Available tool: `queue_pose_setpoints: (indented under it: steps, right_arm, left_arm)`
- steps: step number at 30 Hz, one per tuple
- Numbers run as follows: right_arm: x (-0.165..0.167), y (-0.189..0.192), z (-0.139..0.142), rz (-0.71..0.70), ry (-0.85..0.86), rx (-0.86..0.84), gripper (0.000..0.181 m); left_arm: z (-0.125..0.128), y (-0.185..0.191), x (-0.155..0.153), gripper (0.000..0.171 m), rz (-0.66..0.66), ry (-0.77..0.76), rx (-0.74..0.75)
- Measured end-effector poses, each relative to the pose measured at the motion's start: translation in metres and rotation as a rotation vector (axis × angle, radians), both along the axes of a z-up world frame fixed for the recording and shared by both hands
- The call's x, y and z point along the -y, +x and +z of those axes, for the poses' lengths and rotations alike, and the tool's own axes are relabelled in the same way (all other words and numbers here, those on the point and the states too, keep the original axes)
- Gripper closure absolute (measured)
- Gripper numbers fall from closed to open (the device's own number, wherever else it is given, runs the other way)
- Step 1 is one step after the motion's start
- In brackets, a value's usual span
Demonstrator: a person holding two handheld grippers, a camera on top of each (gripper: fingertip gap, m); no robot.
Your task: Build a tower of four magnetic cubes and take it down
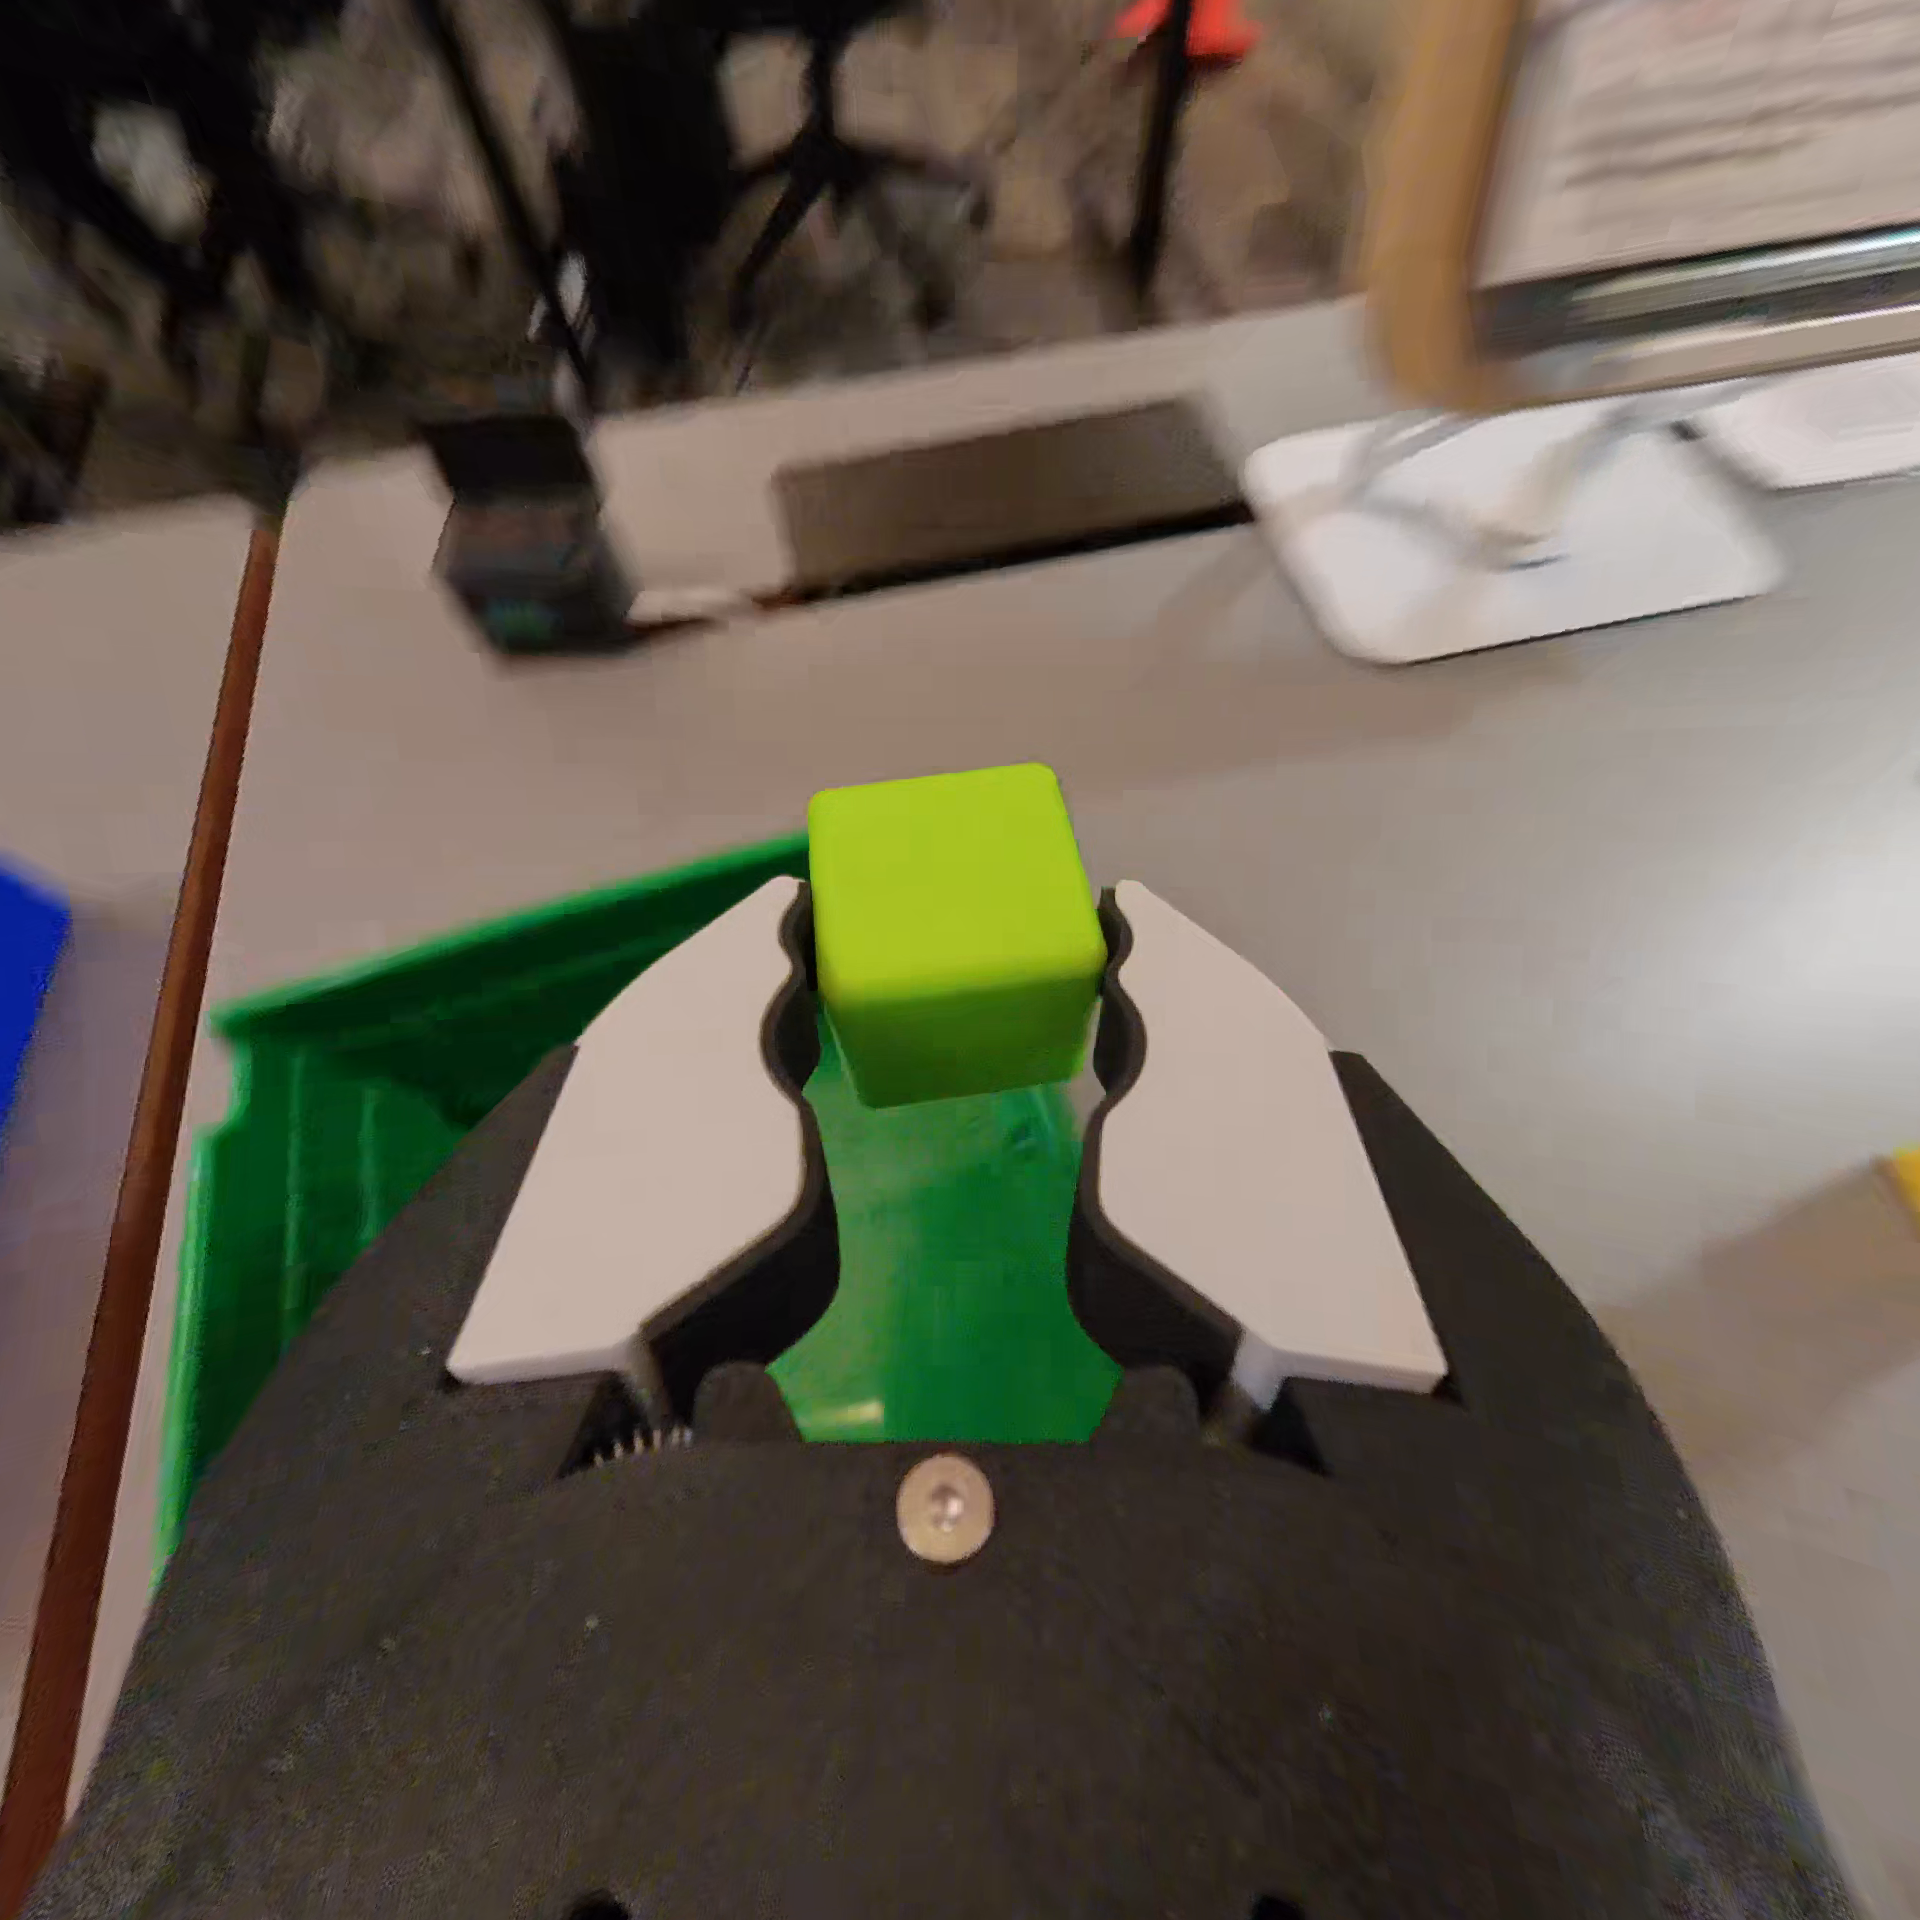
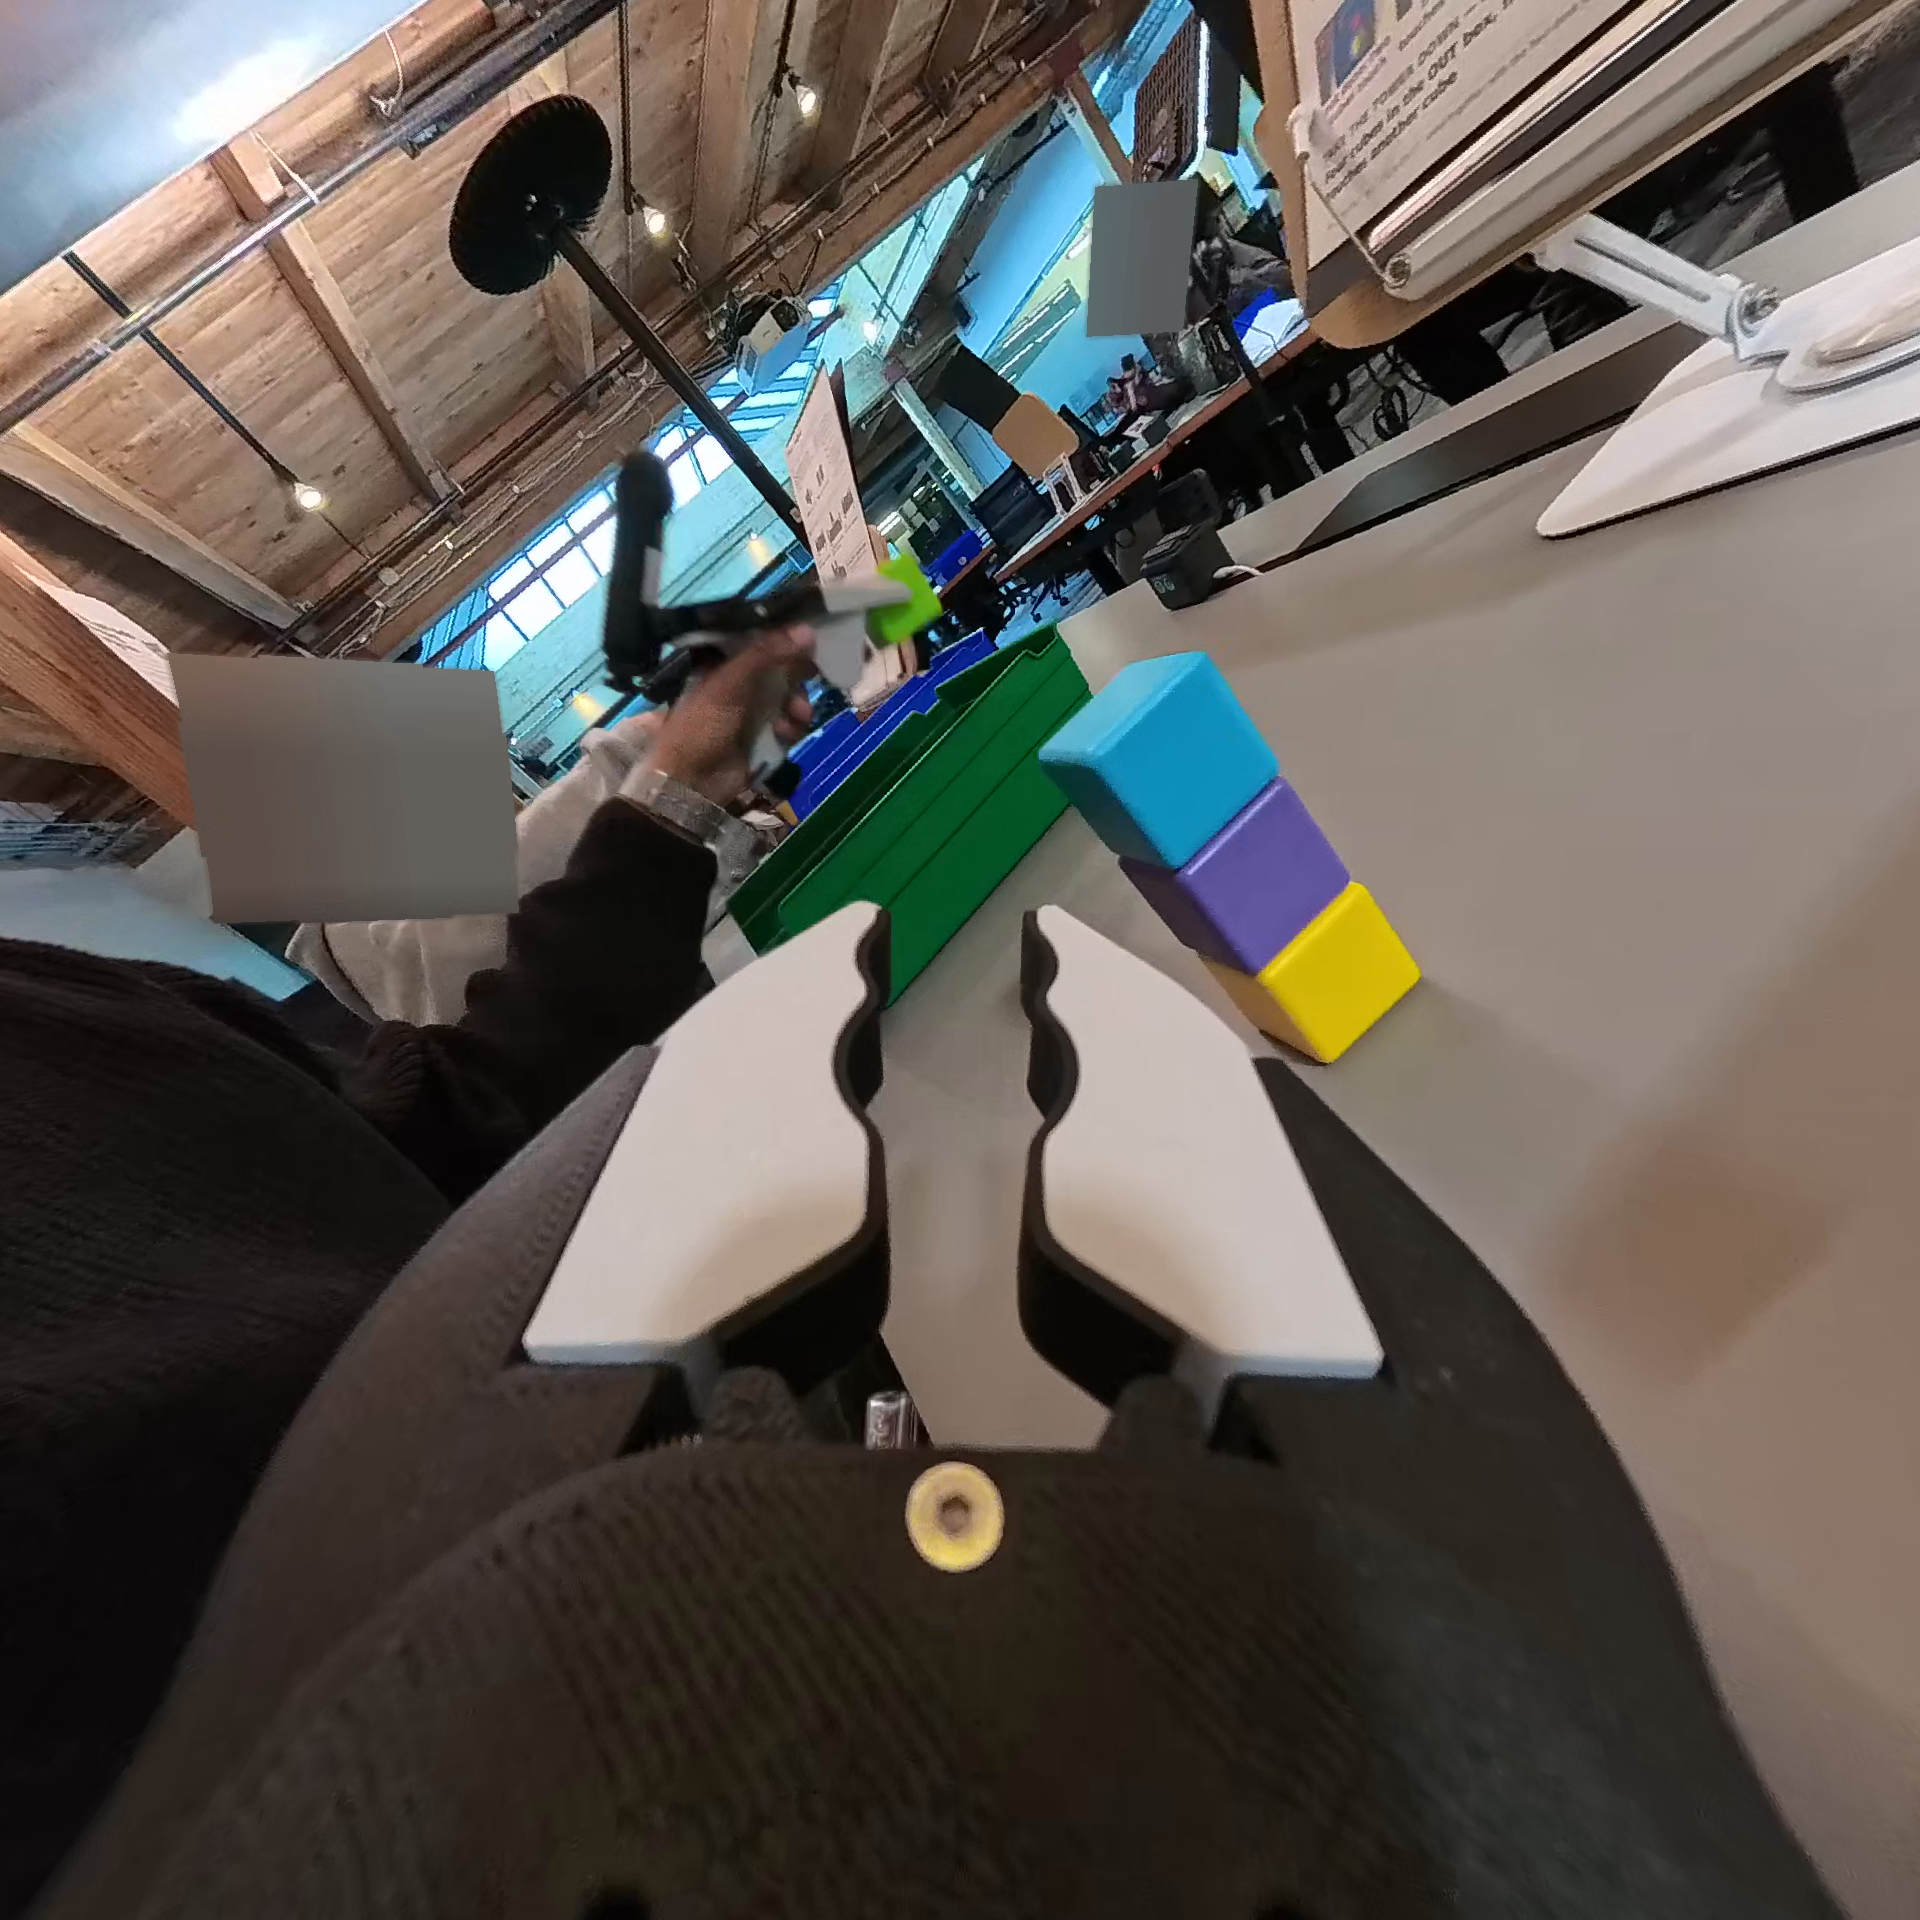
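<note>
Standing so far: three cubes stacked on the counter (image 2: 1558, 727), yellow cube (image 2: 1340, 977) at the base, purple cube (image 2: 1242, 878), blue cube (image 2: 1164, 753) on top.
Left gripper (image 1: 951, 940): fingers clamped on the lime cube (image 1: 951, 925), held above the green bin (image 1: 343, 1091).
Right gripper (image 2: 954, 961): fingers narrowly parted, empty.
Remaining, I judge: either cap the tower with lime then dismantle, or finish dismantling.

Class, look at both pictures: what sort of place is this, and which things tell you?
Probably a large shared workshop or lab: timber roof beams, long work tables in the background, and a grey desk with a monitor stand.
</note>
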State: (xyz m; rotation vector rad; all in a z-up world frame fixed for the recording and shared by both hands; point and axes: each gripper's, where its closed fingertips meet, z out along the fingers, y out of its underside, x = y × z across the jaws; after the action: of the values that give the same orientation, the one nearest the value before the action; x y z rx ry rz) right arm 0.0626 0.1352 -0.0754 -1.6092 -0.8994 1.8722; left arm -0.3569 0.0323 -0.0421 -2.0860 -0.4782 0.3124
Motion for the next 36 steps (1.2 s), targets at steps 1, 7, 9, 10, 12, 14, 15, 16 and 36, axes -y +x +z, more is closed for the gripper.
queue_pose_setpoints:
  steps: [1, 7, 9, 10, 12, 14, 15, 16, 36]
  right_arm:
    - [0.001, 0.000, 0.000, 0.002, 0.008, 0.000, 0.157]
    - [0.012, 0.002, 0.002, 0.006, 0.097, 0.009, 0.158]
    - [0.012, 0.003, 0.001, -0.004, 0.133, 0.016, 0.159]
    - [0.013, 0.004, 0.000, -0.008, 0.144, 0.021, 0.159]
    - [0.015, 0.006, -0.001, -0.005, 0.153, 0.024, 0.159]
    - [0.018, 0.009, -0.002, -0.004, 0.158, 0.028, 0.159]
    - [0.019, 0.011, -0.002, -0.006, 0.164, 0.030, 0.159]
    - [0.020, 0.012, -0.003, -0.010, 0.174, 0.033, 0.159]
    - [0.025, 0.041, -0.016, -0.123, 0.376, 0.109, 0.162]
  left_arm:
    - [0.018, 0.024, -0.012, 0.118, -0.071, 0.022, -0.059]
    - [0.041, 0.195, -0.087, 0.118, -0.622, 0.081, -0.125]
    - [0.026, 0.243, -0.102, 0.118, -0.806, 0.089, -0.077]
    - [0.023, 0.266, -0.107, 0.118, -0.903, 0.113, -0.059]
    - [0.022, 0.309, -0.104, 0.118, -1.116, 0.162, -0.009]
    - [0.023, 0.333, -0.101, 0.118, -1.244, 0.187, 0.010]
    - [0.021, 0.341, -0.100, 0.118, -1.297, 0.176, 0.005]
    - [0.019, 0.346, -0.101, 0.118, -1.336, 0.159, -0.006]
    - [-0.026, 0.339, -0.131, 0.118, -1.617, 0.042, 0.232]
